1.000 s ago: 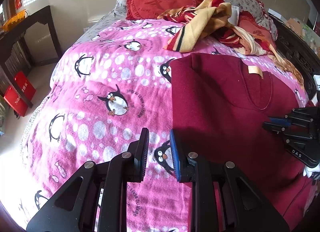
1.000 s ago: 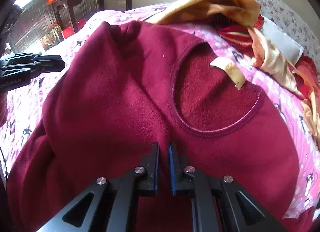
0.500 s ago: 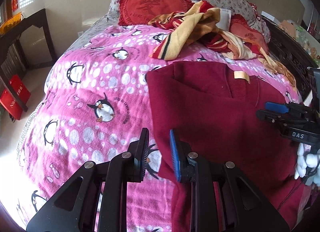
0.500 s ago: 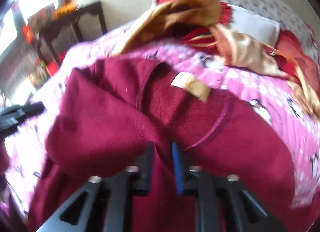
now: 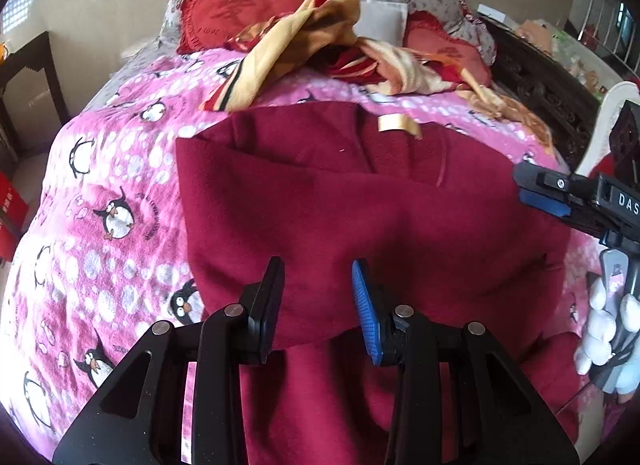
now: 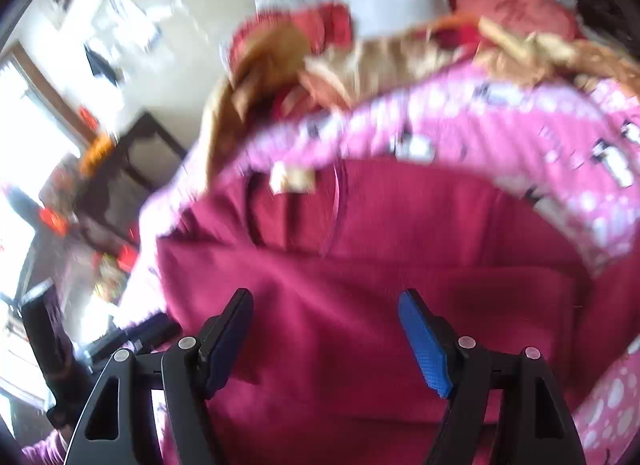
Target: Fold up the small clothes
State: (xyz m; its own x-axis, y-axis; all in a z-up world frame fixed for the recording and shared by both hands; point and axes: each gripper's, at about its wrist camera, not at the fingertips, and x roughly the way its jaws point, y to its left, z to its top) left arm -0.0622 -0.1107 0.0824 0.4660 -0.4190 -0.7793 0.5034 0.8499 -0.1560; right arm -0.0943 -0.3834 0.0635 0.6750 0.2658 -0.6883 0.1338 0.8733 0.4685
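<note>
- Across the middle of a bed covered by a pink penguin blanket (image 5: 120,193) lies a dark red fleece top (image 5: 360,201), the garment being folded. Its round neckline and a small tan label (image 5: 398,124) point toward the head of the bed.
- One side of the top is already folded inward, leaving a straight vertical edge on the left and a soft ridge across the chest. Its lower part trails off toward the foot edge, under the cameras.
- At the head of the bed sits a heap of yellow and red striped cloth (image 5: 304,41) with red cushions (image 5: 232,9) behind it, well apart from the top.
- The left gripper (image 5: 318,301) hovers over the lower middle of the top. Its jaws have just been opening and stand partly apart, nothing pinched between them.
- The right gripper (image 6: 326,337) is over the top's right side. Its jaws have just been opening and stand wide, with fabric below but not clamped. That view is smeared by motion.
- The fleece looks thick, soft and light. It should drape and bunch rather than hold a crease, and is neither slippery nor fragile.
- Good places to take hold are probably the two lower corners or the hem, pinching both layers, so the bottom can be carried up toward the neckline.
</note>
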